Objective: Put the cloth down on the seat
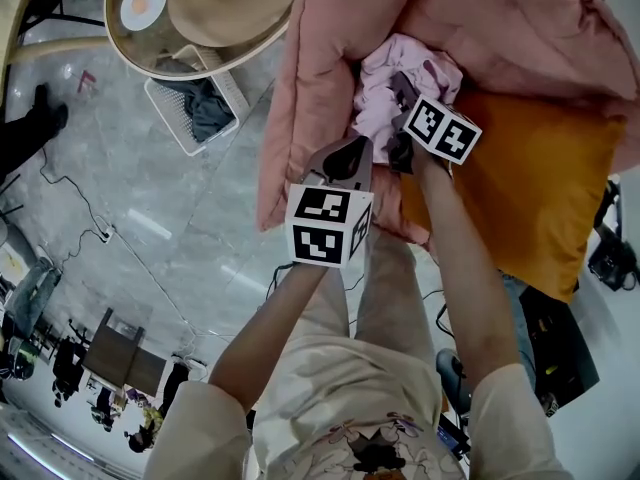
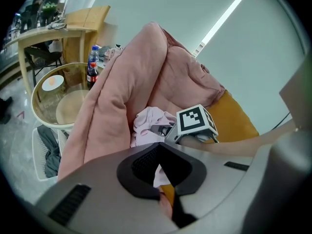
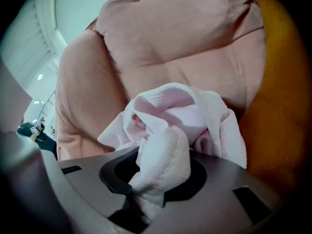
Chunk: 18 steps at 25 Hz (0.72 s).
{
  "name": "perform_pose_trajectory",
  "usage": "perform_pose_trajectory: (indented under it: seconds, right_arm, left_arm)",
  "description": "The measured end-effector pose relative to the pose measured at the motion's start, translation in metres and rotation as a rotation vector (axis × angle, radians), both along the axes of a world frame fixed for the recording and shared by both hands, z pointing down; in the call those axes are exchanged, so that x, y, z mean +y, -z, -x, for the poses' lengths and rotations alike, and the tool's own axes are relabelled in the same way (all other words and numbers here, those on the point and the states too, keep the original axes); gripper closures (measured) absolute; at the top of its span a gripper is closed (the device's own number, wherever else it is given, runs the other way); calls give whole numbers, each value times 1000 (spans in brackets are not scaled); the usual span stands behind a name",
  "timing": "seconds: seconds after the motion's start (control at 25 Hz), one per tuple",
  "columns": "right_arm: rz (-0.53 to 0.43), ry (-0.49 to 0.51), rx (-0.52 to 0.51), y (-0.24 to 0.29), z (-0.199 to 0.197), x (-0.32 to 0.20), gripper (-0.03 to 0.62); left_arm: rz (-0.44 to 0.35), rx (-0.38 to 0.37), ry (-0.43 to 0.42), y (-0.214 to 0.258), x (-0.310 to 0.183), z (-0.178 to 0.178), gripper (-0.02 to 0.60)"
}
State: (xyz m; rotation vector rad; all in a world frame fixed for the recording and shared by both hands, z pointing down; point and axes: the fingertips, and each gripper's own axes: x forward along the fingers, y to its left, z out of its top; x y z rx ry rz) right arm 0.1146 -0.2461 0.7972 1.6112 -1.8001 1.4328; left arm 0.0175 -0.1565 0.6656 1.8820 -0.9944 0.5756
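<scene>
A bunched pale pink cloth (image 1: 405, 68) rests against the pink padded armchair (image 1: 320, 38), beside its orange seat cushion (image 1: 540, 188). My right gripper (image 1: 398, 96) is shut on the cloth. In the right gripper view a fold of the cloth (image 3: 168, 150) runs down between the jaws of that gripper (image 3: 148, 191), and the rest of the cloth bulges above them. My left gripper (image 1: 348, 154) hangs just left of the right one, jaws shut and empty, near the chair's front edge. The left gripper view shows the cloth (image 2: 146, 123) and the right gripper's marker cube (image 2: 194, 121) beyond the left gripper's jaws.
A round glass table (image 1: 130, 53) with a straw hat (image 1: 225, 3) stands left of the chair. Under it sits a white basket (image 1: 165, 118) of dark clothes. Bottles (image 2: 92, 65) and a wooden desk (image 2: 53, 33) stand further left. Cables lie on the grey floor (image 1: 150, 228).
</scene>
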Motion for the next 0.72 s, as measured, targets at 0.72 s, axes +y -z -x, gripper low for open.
perform_pose_trajectory:
  seconds: [0.72]
  right_arm:
    - [36,46,-108,34,-7,38,345]
  left_arm:
    - [-37,-18,39,31,29,-1,577]
